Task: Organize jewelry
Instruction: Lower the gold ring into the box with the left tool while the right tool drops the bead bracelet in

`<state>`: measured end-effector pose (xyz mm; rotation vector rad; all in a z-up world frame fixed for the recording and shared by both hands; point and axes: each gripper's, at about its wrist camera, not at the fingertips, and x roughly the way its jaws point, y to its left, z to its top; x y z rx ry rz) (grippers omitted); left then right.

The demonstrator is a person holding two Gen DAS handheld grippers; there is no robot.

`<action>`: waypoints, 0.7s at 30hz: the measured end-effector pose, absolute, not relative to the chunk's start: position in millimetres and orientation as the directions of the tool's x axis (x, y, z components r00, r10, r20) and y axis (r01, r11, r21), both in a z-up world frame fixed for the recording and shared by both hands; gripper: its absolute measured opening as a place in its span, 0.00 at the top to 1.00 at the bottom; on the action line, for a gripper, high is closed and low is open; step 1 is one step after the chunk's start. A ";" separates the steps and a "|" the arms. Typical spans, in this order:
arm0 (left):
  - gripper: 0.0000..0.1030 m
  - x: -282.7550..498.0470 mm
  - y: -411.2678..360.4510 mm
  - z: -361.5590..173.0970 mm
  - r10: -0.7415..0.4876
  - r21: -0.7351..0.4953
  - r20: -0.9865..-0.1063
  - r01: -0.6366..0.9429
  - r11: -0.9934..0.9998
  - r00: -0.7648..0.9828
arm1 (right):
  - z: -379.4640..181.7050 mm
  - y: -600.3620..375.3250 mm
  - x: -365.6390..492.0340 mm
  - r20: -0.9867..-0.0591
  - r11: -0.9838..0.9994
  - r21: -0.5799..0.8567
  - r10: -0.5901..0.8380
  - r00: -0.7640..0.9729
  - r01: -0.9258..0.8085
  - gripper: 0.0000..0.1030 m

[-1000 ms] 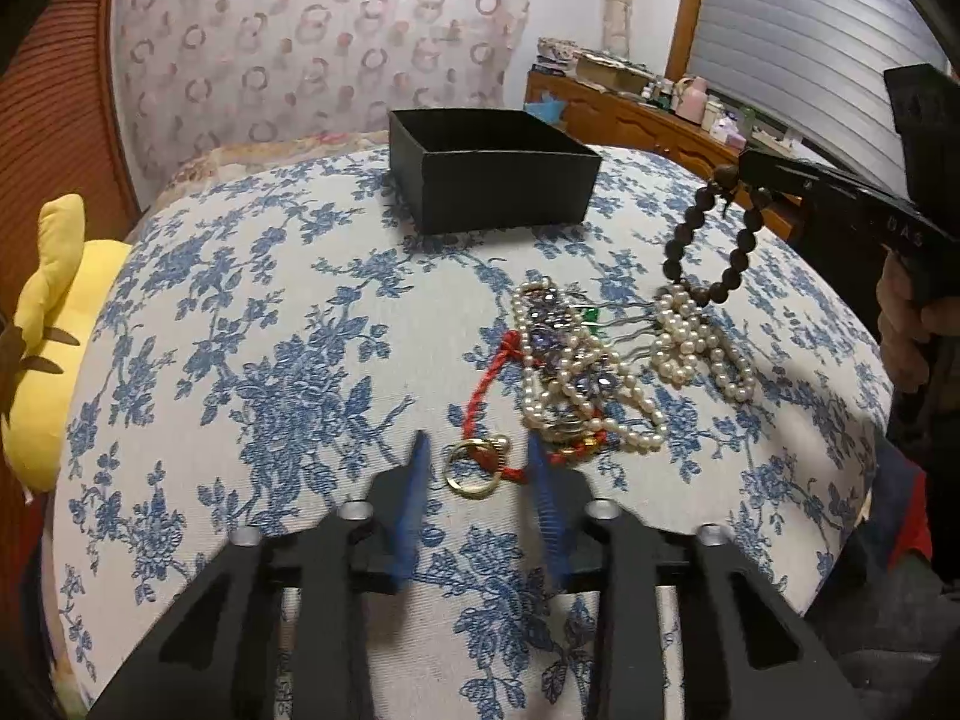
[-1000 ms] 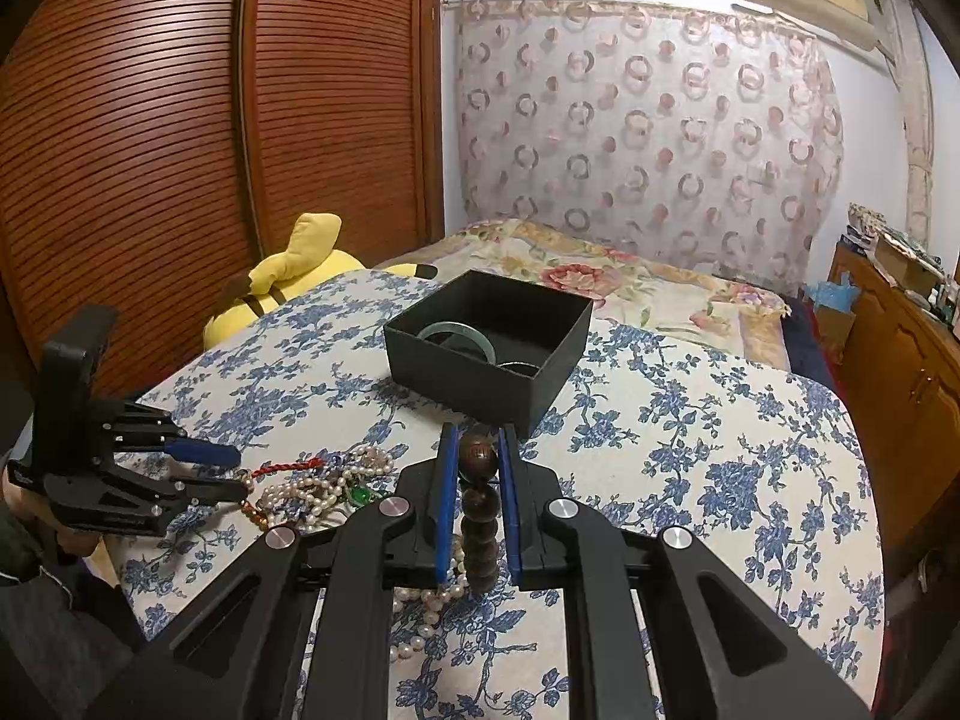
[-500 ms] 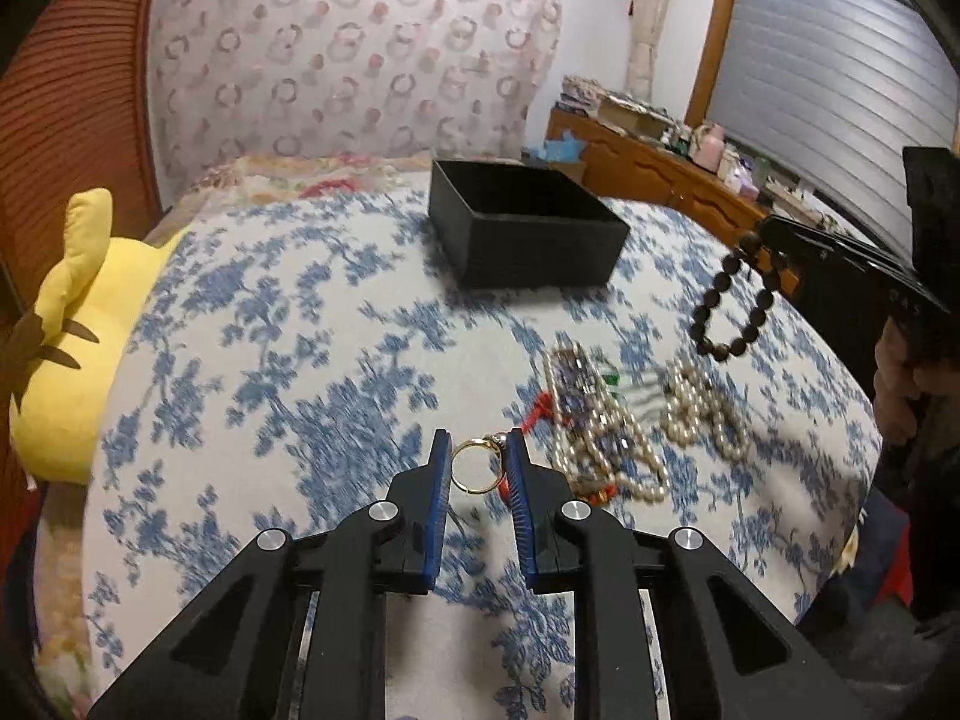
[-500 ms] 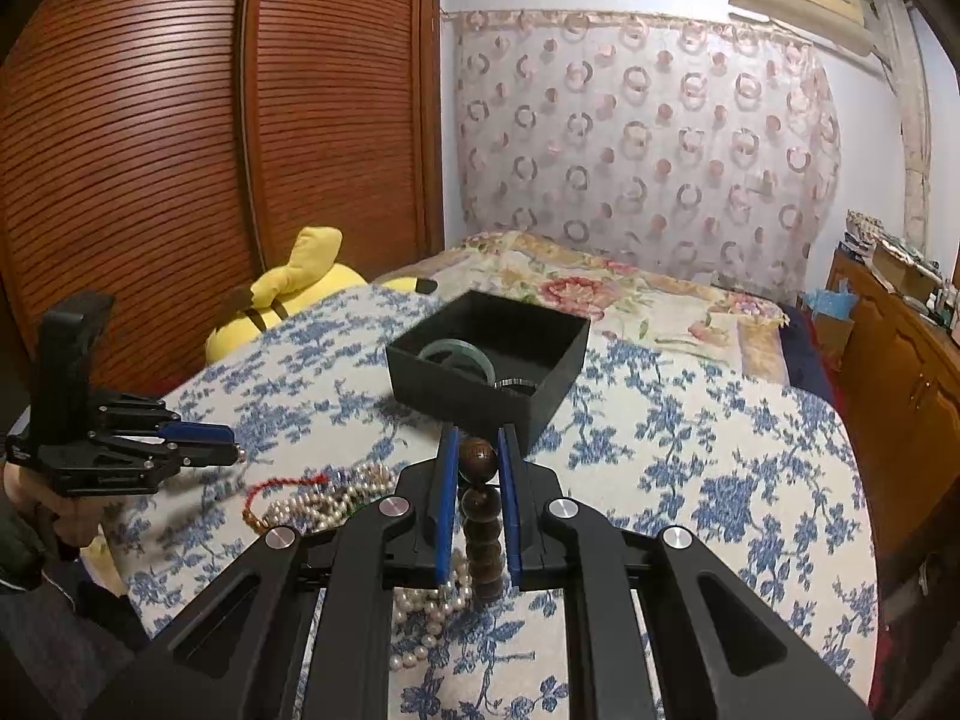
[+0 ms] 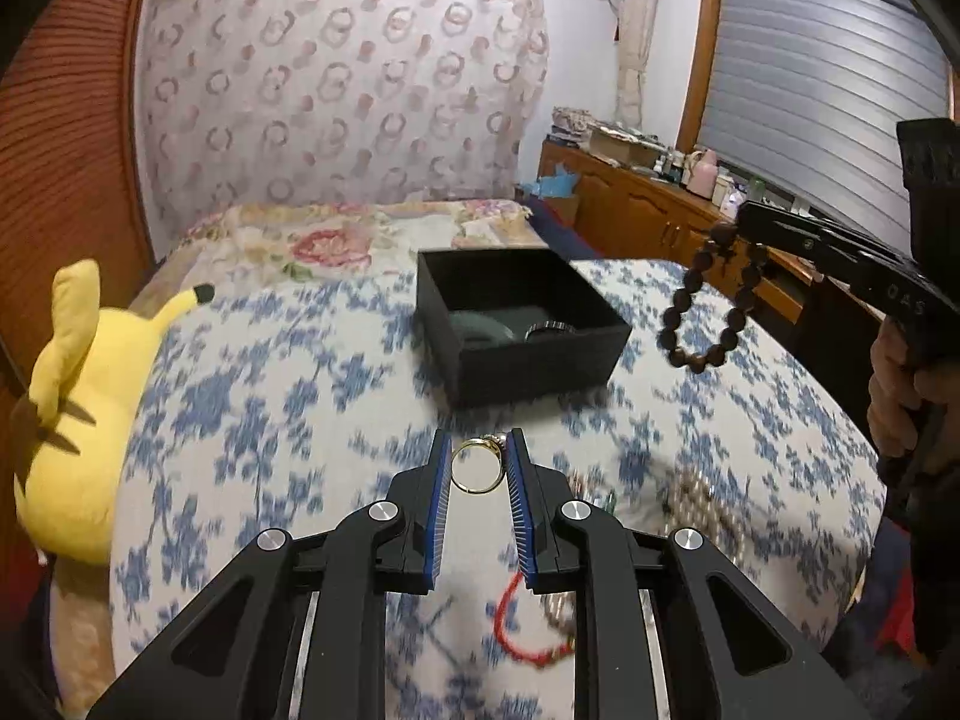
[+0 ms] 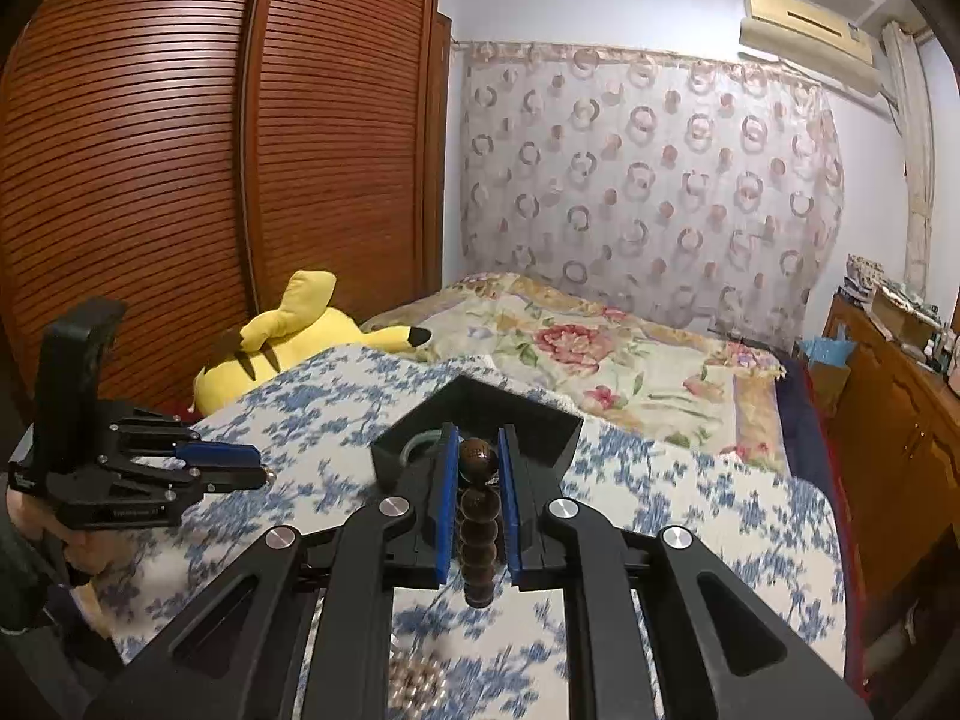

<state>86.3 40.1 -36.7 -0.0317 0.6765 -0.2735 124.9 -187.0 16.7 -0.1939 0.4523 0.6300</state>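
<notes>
The left tool (image 5: 478, 469) is raised off the table, its two blue-padded fingers (image 5: 438, 498) drawn close together and pinching a small gold ring (image 5: 477, 468) between their tips. In the right wrist view this tool (image 6: 264, 468) sits low at the left, its fingers pointing level toward the right. The right tool (image 6: 478, 468) is also lifted, its pads closed against the top bead of a dark wooden bead bracelet (image 6: 478, 516), which dangles between them. In the left wrist view the right tool (image 5: 741, 228) reaches in from the right edge, angled slightly upward, the person's right hand (image 5: 897, 384) wrapped around its handle.
</notes>
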 end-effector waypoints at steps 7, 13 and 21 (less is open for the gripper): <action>0.83 117.9 29.7 -25.6 -0.274 -0.120 -0.600 0.254 0.960 0.751 | 26.3 -176.2 149.5 -0.453 0.804 -0.054 0.509 0.732 -0.592 0.86; 0.83 140.8 21.4 -20.2 -0.270 -0.109 -0.600 0.258 0.960 0.753 | 29.4 -166.6 167.6 -0.460 0.806 -0.076 0.494 0.737 -0.587 0.86; 0.83 176.8 18.0 -30.2 -0.270 -0.123 -0.631 0.250 0.960 0.727 | 23.1 -160.8 187.3 -0.483 0.814 -0.077 0.475 0.735 -0.576 0.86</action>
